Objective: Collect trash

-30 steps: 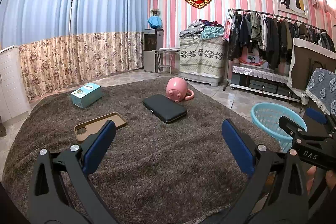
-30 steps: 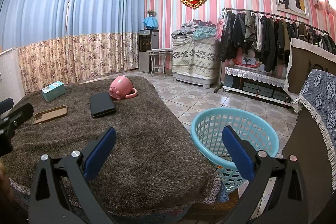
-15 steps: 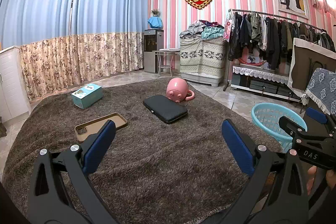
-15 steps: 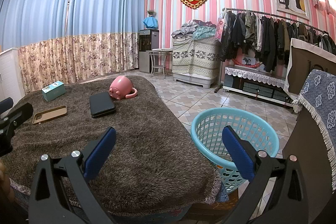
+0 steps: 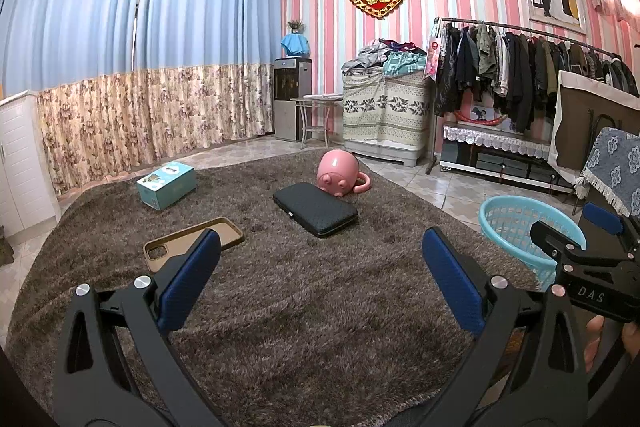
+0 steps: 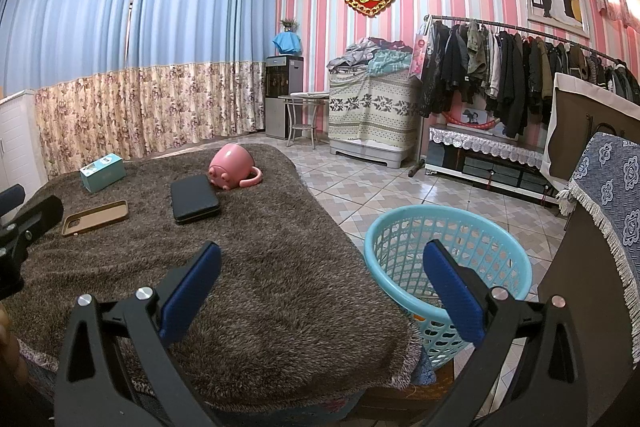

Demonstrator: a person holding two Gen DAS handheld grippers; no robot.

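Trash for collecting lies ahead of both pairs of fingers, none of it gripped yet

The phone case (image 5: 193, 242) sits just beyond the left gripper (image 5: 320, 281) near its left finger, the black case (image 5: 315, 209) straight ahead past the fingertips, the teal box (image 5: 166, 185) and the tipped pink mug (image 5: 339, 177) farther out, all on the brown shaggy cover (image 5: 304, 323) (which of them counts as trash is a guess). The left gripper's fingers are spread wide with nothing between them, likely held low to sweep forward. The right gripper (image 6: 321, 281) is released too, its right finger (image 6: 454, 285) over the blue basket (image 6: 516, 263), which stands beside the cover's edge, presumably as the drop point
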